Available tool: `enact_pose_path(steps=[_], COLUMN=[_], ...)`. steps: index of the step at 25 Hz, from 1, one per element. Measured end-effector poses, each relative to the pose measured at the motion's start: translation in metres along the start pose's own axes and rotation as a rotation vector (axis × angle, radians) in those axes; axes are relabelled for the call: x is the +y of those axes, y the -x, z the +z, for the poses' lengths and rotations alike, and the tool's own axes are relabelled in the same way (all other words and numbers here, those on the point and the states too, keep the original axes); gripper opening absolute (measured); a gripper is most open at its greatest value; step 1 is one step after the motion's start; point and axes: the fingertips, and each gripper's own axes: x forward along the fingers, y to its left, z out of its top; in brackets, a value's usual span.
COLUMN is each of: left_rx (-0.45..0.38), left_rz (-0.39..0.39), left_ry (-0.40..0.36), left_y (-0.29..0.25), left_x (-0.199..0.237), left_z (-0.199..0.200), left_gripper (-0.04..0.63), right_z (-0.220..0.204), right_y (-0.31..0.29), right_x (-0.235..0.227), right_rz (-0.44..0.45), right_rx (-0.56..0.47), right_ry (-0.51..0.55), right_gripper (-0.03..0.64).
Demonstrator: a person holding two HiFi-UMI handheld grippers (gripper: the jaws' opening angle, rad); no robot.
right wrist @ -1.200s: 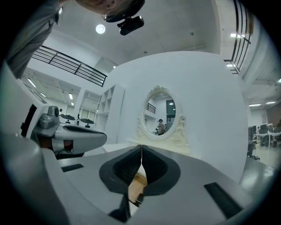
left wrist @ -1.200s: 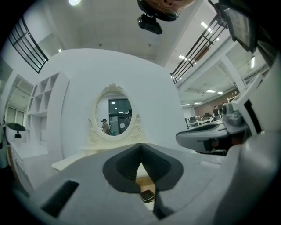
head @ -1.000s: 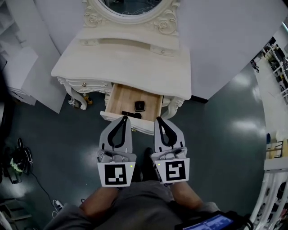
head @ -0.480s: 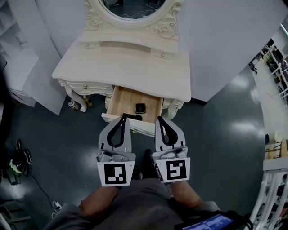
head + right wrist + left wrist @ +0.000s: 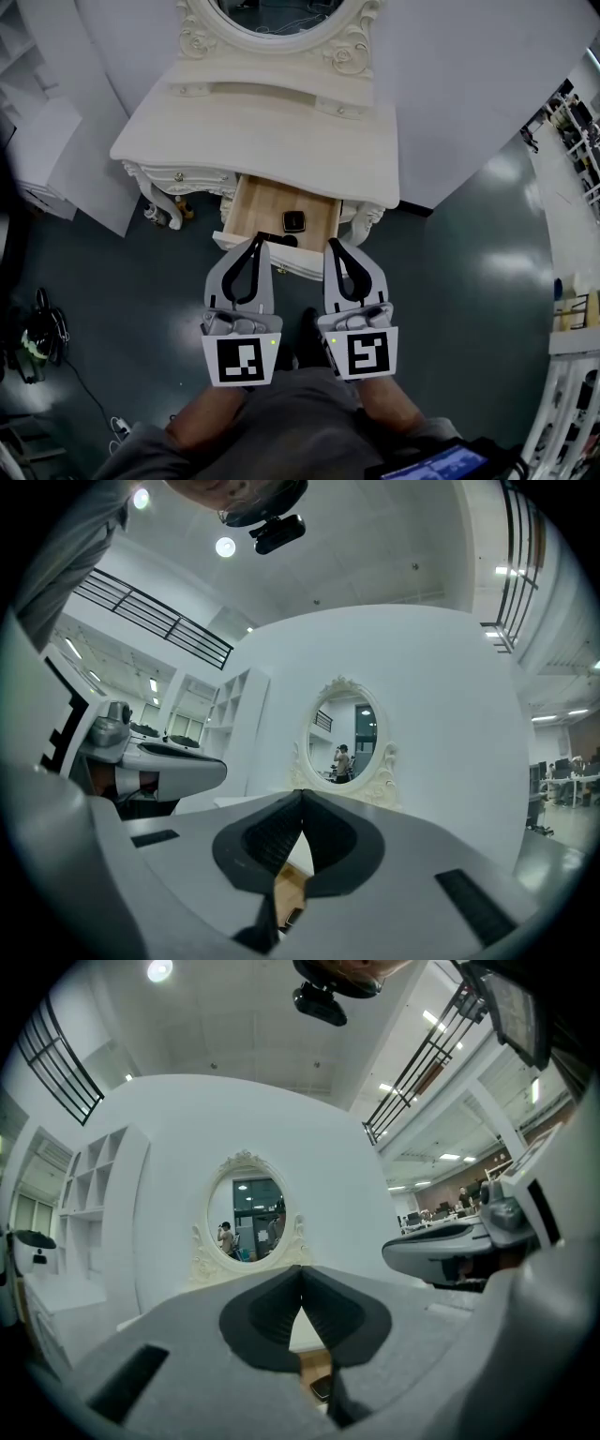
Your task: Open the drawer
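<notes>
Grey floor (image 5: 450,281) lies under a white dressing table (image 5: 262,131) with an oval mirror (image 5: 272,14) at its back. The drawer (image 5: 267,202) sticks out toward me from under the table top. I can see its wooden bottom, with a small dark square thing (image 5: 293,222) on it. My left gripper (image 5: 256,242) and my right gripper (image 5: 334,247) sit side by side, tips over the drawer's front edge. Both pairs of jaws are pressed together with nothing between them.
</notes>
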Motion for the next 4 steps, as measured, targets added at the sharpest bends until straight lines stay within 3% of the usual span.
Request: enact_pose_path(steps=[4], left_rx=[0.002], left_rz=[0.004], left_ry=[0.01], left_y=[0.0019], left_x=[0.0007], left_z=[-0.0003], left_gripper=[0.014], right_z=[0.0018], right_y=[0.0015], right_x=[0.0012], right_rz=[0.001], right_rx=[-0.004], right_ry=[0.007], right_gripper=[0.012])
